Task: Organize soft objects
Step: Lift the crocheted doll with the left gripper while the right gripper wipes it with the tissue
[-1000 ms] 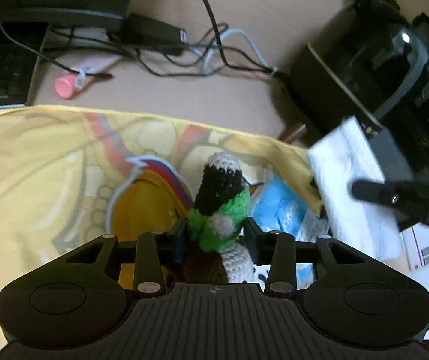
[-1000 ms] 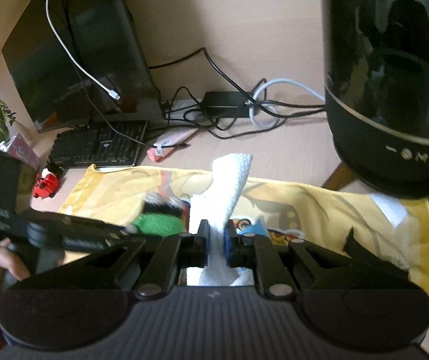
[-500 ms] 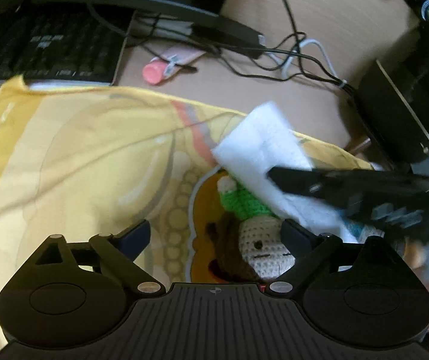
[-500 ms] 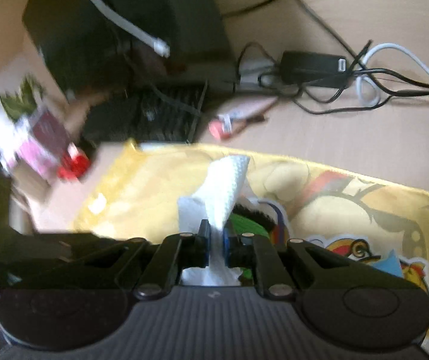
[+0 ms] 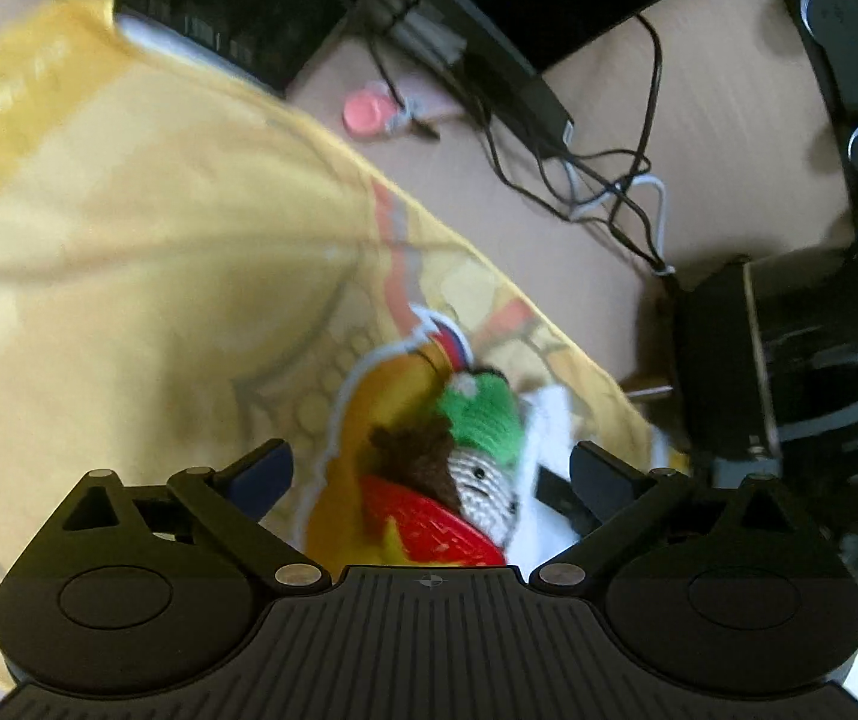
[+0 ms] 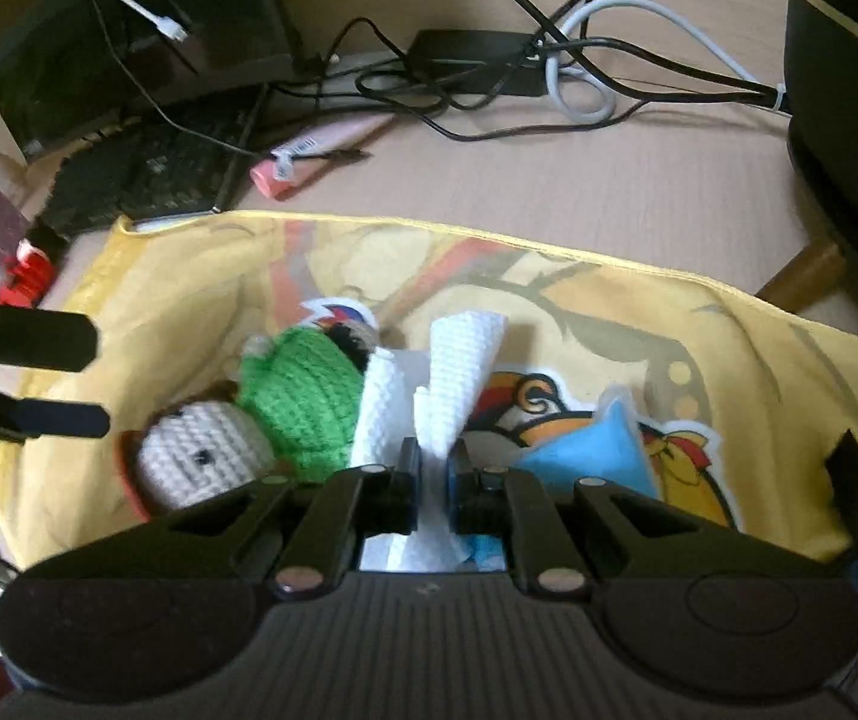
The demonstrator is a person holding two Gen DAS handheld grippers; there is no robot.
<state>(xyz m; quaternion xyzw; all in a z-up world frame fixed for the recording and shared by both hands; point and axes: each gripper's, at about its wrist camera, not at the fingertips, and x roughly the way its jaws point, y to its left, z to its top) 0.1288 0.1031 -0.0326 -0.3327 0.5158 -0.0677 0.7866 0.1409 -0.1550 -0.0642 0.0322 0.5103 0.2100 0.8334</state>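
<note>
While right gripper (image 6: 434, 483) jaws pinch waffle-textured white cloth (image 6: 459, 360), left gripper (image 5: 429, 471) jaws gape over crocheted doll (image 5: 465, 450).

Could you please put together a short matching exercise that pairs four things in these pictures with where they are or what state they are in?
Things:
1. crocheted doll
2. white cloth
3. left hand-held gripper
4. pink tube

States:
A. lying on the bare desk near the keyboard
B. pinched between closed fingers
C. open, holding nothing
D. lying on the yellow towel

Pairs: 1-D, 2-B, 3-C, 4-A. The right hand-held gripper is the one that pinches the cloth.
</note>
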